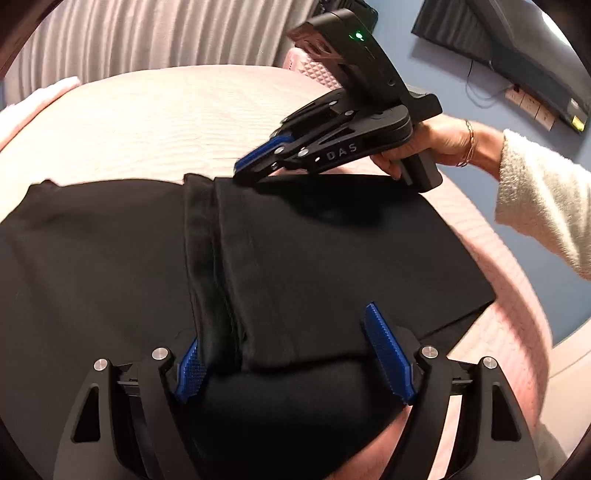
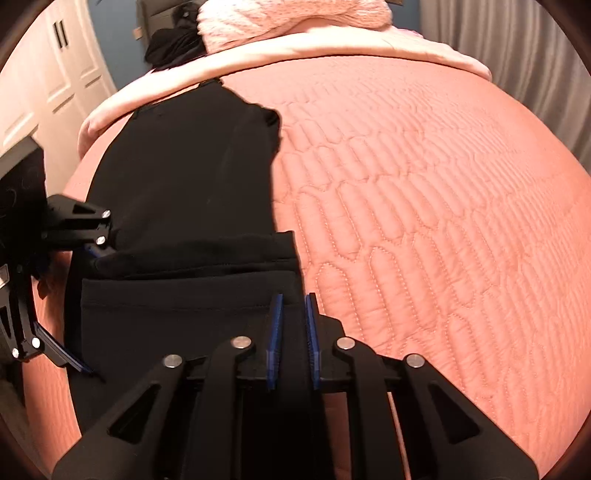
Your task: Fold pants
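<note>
Black fabric: one pair of pants [image 1: 295, 240], lying flat on the pink quilted bedspread [image 1: 147, 122], one end folded back over the rest.

Left wrist view: two grippers counted. Left gripper [image 1: 291, 354] at the near edge, jaws wide, straddling the folded edge of the pants; blue pads [image 1: 386, 350] not pressing on cloth. Right gripper [image 1: 247, 171] at the far edge of the fold, jaws narrow, tips on the cloth; whether they pinch it cannot be told from here. One hand [image 1: 424, 146] on its handle, bracelet at the wrist, cream sleeve [image 1: 543, 206]. Room: pale curtain [image 1: 129, 40] far left, blue wall [image 1: 436, 85] far right.

Right wrist view: right gripper [image 2: 293, 341] near, two blue pads [image 2: 275, 339] nearly together with a strip of black pants between them. Left gripper [image 2: 79, 306] at left edge, jaws spread. One pink fluffy blanket [image 2: 295, 18] far, one dark heap [image 2: 177, 40] beside it, white panelled doors [image 2: 48, 74] far left, curtain far right.
</note>
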Motion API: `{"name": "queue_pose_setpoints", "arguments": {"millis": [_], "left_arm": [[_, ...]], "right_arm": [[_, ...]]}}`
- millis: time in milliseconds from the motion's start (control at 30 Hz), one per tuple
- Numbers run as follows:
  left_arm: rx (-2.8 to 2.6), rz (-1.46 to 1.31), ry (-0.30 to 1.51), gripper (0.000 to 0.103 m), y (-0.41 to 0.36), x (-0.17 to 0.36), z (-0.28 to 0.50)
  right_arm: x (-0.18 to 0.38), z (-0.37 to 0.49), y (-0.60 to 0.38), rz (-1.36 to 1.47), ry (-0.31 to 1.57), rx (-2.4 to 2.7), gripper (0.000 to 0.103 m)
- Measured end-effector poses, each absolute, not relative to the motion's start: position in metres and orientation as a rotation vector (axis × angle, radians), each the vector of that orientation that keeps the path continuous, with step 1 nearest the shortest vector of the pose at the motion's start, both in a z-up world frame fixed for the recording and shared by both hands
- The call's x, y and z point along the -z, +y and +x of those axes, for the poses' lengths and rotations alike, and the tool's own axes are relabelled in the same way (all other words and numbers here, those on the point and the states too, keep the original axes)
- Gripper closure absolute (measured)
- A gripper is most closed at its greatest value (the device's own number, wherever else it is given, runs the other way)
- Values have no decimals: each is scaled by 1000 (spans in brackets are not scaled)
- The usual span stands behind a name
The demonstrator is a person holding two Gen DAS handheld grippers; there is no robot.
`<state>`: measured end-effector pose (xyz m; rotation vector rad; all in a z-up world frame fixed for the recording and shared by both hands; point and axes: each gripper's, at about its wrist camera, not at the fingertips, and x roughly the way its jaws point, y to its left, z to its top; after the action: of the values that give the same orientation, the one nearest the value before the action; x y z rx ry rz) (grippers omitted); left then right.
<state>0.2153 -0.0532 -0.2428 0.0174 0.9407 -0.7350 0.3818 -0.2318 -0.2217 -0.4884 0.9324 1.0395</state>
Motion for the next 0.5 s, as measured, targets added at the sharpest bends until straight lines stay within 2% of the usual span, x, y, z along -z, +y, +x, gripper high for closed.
{"name": "queue_pose_setpoints", "arguments": {"millis": [67,100,200,233,267,367,500], "left_arm": [[708,0,932,26,-39,237,209],[689,9,919,26,-32,234,204],[611,74,861,26,-10,221,185],[587,84,847,26,-4,217,180],[562,90,832,26,3,210,174],[499,114,808,26,17,197,159],[446,116,785,26,31,180,145]], "right_arm": [[205,369,-229,-529,914,-987,77],[197,357,-225,-551,906,-957,71],[189,301,-209,-598,850,-929,45],[190,279,-203,-587,818,-906,24],[192,265,-200,-576,802,-899,20],[207,218,-174,-587,744,-834,20],[234,193,-143,-736,677,-698,20]]}}
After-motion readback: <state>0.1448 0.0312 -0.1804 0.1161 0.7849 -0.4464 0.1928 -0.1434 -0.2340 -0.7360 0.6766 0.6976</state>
